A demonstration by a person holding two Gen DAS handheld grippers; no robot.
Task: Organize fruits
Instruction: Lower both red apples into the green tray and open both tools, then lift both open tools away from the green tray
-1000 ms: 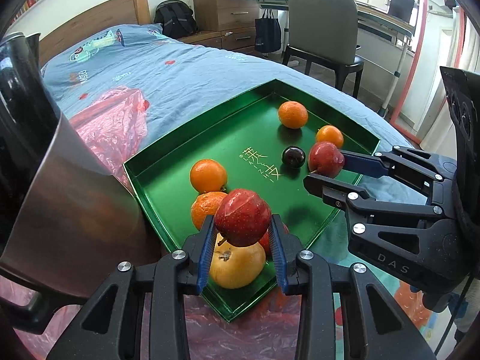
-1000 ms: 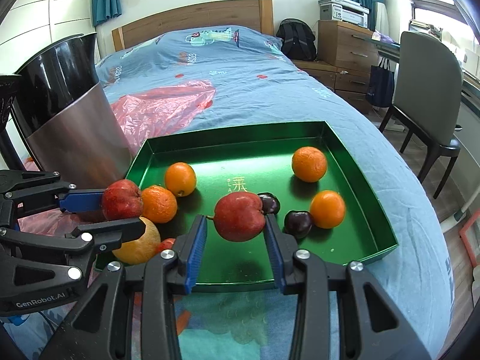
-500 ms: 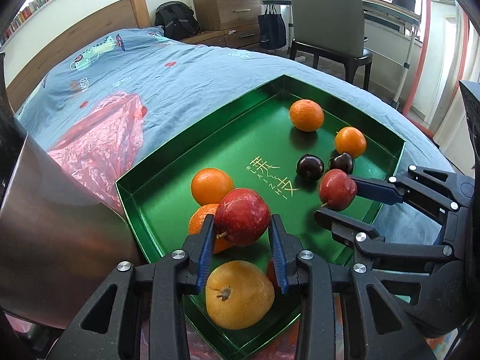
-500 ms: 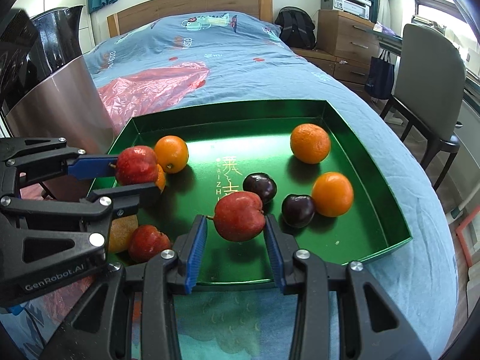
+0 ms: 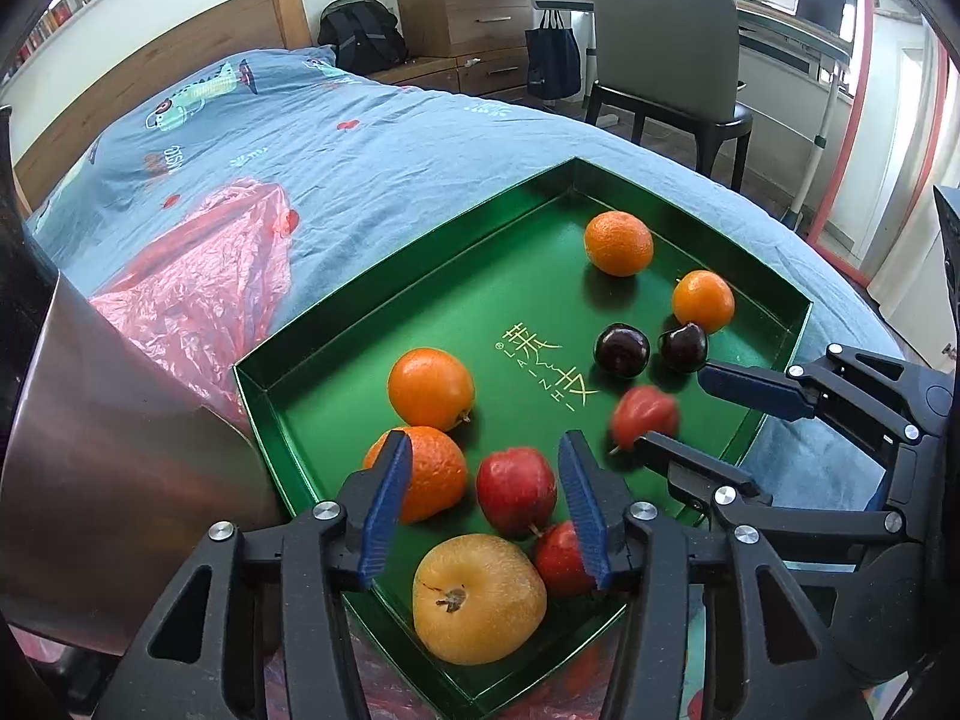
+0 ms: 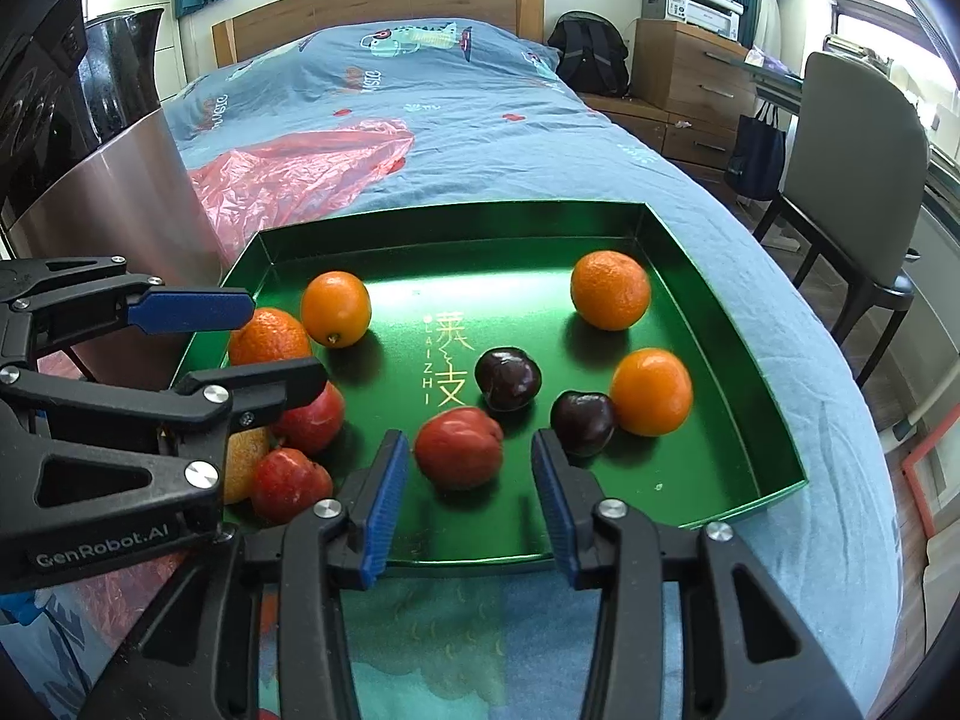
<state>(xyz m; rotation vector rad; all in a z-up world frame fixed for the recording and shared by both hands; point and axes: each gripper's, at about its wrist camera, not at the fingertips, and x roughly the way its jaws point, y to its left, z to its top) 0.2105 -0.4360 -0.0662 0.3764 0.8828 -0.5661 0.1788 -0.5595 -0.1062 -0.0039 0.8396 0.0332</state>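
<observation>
Both hand-held grippers, left (image 5: 483,501) and right (image 6: 471,495), gape apart over loose red apples (image 6: 459,447) in the green tray (image 6: 738,330), regrasp probably next.

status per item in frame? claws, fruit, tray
Left claw: open, holding nothing.
Right claw: open, holding nothing.
Red apple between the left claw's fingers: free, in the tray.
Blurred red apple by the right claw: free, in the tray.
Yellow apple: resting in the near corner.
Two dark plums: side by side, loose.
Green metal tray: flat on the bed.
</observation>
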